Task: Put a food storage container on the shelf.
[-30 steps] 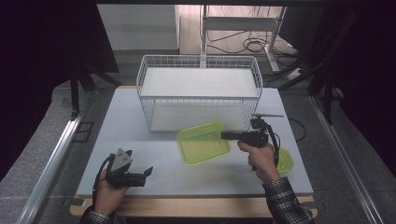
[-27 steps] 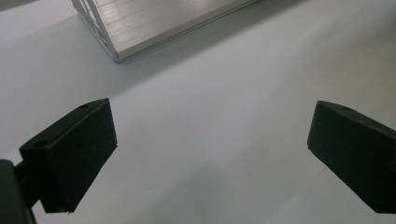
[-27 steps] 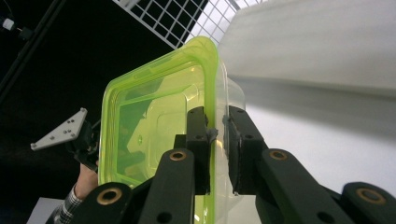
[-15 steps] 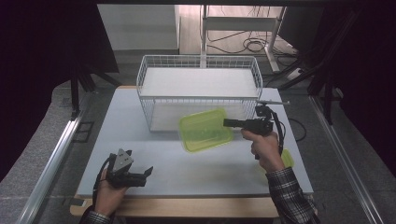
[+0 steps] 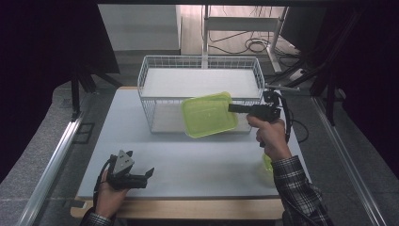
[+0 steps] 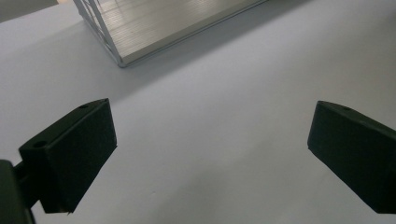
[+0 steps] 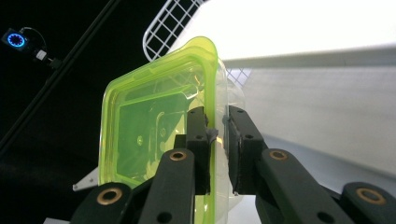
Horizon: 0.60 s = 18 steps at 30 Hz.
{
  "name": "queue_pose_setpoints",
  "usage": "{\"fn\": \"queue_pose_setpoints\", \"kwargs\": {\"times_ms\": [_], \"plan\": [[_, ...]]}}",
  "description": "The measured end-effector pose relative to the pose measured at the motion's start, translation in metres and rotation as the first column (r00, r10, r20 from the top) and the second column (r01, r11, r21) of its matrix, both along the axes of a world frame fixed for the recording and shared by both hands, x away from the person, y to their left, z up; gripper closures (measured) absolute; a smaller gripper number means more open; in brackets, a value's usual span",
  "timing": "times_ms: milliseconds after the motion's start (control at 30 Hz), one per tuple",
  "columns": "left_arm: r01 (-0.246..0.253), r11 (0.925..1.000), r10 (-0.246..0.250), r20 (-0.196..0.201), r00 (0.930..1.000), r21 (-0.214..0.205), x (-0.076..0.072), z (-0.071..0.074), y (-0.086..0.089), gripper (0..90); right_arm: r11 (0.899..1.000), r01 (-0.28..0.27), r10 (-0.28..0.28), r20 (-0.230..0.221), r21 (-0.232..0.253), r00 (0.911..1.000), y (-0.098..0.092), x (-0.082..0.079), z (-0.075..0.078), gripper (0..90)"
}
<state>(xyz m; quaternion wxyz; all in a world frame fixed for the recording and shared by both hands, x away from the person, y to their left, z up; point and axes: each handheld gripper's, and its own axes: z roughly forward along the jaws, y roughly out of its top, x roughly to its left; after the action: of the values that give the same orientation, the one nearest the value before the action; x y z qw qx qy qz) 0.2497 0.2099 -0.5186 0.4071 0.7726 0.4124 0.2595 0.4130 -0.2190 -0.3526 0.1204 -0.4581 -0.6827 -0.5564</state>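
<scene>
A translucent yellow-green plastic container (image 5: 209, 114) hangs in the air, tilted, in front of the white wire basket (image 5: 200, 66). My right gripper (image 5: 231, 108) is shut on the container's right rim; the right gripper view shows its jaws pinching the rim of the container (image 7: 159, 126) from both sides, right gripper (image 7: 215, 140). Near the table's front left corner, my left gripper (image 5: 148, 175) rests low in a hand, open. In the left gripper view its two black pads (image 6: 74, 149) stand wide apart over bare table, left gripper (image 6: 210, 154).
Part of another yellow-green piece (image 5: 266, 165) lies on the grey table (image 5: 197, 165) under the right forearm. The wire basket (image 6: 140, 28) stands at the table's back middle. Metal rails run along both sides of the table.
My right gripper has lifted the green container off the table and carried it up toward the basket's front. The left gripper stayed in place.
</scene>
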Motion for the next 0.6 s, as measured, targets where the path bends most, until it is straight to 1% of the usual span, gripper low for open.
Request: {"fn": "queue_pose_setpoints", "kwargs": {"times_ms": [33, 67, 100, 333, 433, 600], "plan": [[0.0, 1.0, 0.0, 0.001, 1.0, 0.0, 0.0, 0.0, 0.0, 1.1, 1.0, 0.0, 0.0, 0.0, 0.0, 1.0, 0.0, 0.0, 0.0, 80.3], [0.001, 1.0, -0.001, 0.004, 1.0, -0.001, 0.0, 0.0, 0.0, 1.1, 1.0, 0.004, -0.004, 0.003, -0.001, 1.0, 0.002, 0.003, 0.005, 80.3], [0.001, 1.0, -0.001, 0.004, 1.0, -0.001, 0.0, 0.0, 0.0, 1.1, 1.0, 0.004, -0.004, 0.003, -0.001, 1.0, 0.002, 0.003, 0.005, 80.3], [-0.002, 0.9999, 0.002, 0.007, 1.0, -0.017, 0.0, 0.001, 0.002, 1.1, 1.0, 0.023, -0.023, 0.014, -0.004, 0.9996, 0.011, 0.017, 0.016, 80.3], [-0.002, 0.9999, 0.002, 0.004, 1.0, -0.016, 0.0, 0.0, 0.002, 0.9, 0.999, 0.04, -0.04, 0.02, -0.003, 0.999, 0.014, 0.022, 0.021, 80.3], [-0.021, 0.9997, 0.021, 0.0, 0.9998, -0.009, 0.001, 0.0, 0.003, 0.0, 0.998, 0.062, -0.062, 0.028, -0.003, 0.9977, 0.015, 0.032, 0.029, 80.2]]}}
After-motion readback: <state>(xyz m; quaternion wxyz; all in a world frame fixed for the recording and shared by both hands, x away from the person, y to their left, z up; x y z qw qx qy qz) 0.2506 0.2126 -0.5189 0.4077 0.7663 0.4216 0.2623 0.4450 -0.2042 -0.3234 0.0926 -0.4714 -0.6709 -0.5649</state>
